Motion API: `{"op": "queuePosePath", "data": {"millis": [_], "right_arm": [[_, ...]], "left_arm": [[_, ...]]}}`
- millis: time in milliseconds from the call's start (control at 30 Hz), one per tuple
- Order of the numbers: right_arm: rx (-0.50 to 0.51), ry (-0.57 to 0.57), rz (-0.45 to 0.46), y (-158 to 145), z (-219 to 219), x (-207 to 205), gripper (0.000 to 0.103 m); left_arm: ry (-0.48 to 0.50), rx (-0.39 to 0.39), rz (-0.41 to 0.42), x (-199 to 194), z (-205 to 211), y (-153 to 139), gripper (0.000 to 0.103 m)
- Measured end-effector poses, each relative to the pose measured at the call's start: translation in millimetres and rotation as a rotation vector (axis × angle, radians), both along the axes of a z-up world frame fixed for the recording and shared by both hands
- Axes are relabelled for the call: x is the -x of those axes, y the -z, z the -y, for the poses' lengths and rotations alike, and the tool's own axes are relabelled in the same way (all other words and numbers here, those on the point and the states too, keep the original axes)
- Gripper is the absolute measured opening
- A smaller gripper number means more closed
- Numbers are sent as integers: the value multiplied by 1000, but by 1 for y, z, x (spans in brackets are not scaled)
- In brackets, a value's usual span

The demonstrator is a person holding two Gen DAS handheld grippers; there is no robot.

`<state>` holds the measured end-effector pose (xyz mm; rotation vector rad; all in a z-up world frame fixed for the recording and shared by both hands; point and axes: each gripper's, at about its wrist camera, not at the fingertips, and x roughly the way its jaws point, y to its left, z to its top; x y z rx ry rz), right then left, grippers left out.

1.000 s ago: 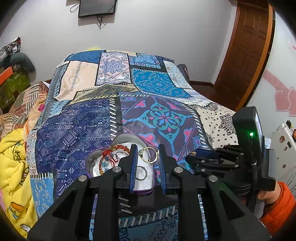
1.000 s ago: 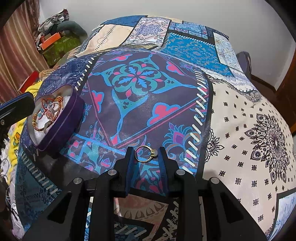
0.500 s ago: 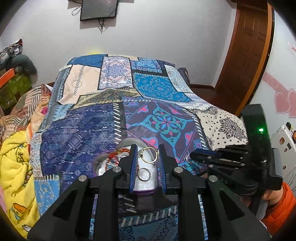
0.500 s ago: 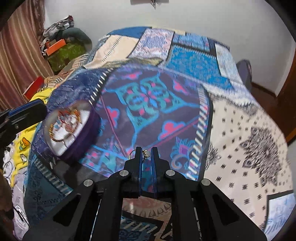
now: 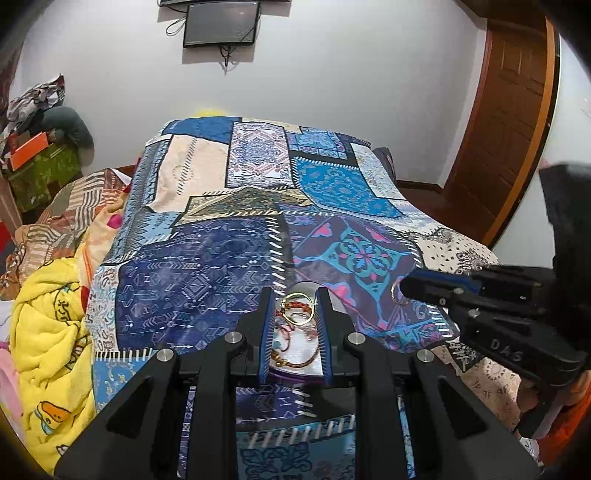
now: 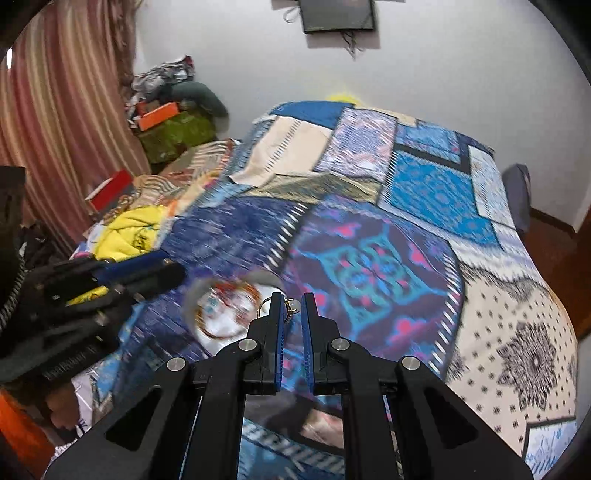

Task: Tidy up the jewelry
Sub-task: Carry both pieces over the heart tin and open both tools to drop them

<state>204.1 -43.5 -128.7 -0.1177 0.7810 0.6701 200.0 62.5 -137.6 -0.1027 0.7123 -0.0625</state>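
My left gripper [image 5: 296, 301] is shut on a gold ring [image 5: 297, 314] and holds it above the purple heart-shaped jewelry box [image 5: 295, 352], which has bracelets on its white lining. My right gripper [image 6: 291, 301] is shut on a small ring with a stone [image 6: 290, 307], lifted off the quilt next to the box [image 6: 225, 314]. In the left wrist view the right gripper [image 5: 406, 290] comes in from the right with its ring [image 5: 396, 294] hanging at the tip. The left gripper also shows at the left of the right wrist view [image 6: 173, 275].
The box lies on a patchwork quilt [image 5: 207, 280] that covers the bed. A yellow blanket [image 5: 48, 332] and piled clothes lie on the left. A wooden door [image 5: 513, 122] stands on the right and a screen [image 5: 221, 24] hangs on the wall.
My right gripper has closed on the small ring, lifted it off the quilt and swung left toward the box. My left gripper has risen with its gold ring.
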Motion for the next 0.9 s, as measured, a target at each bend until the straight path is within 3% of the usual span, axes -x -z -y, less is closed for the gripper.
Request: {"op": "queuePosePath", "data": {"millis": [467, 900], "right_arm": [[26, -39, -82, 35, -28, -17, 8], [38, -58, -98, 39, -34, -22, 8]], "left_arm": [[23, 13, -65, -6, -8, 27, 20], [39, 39, -110, -18, -8, 45, 20]]}}
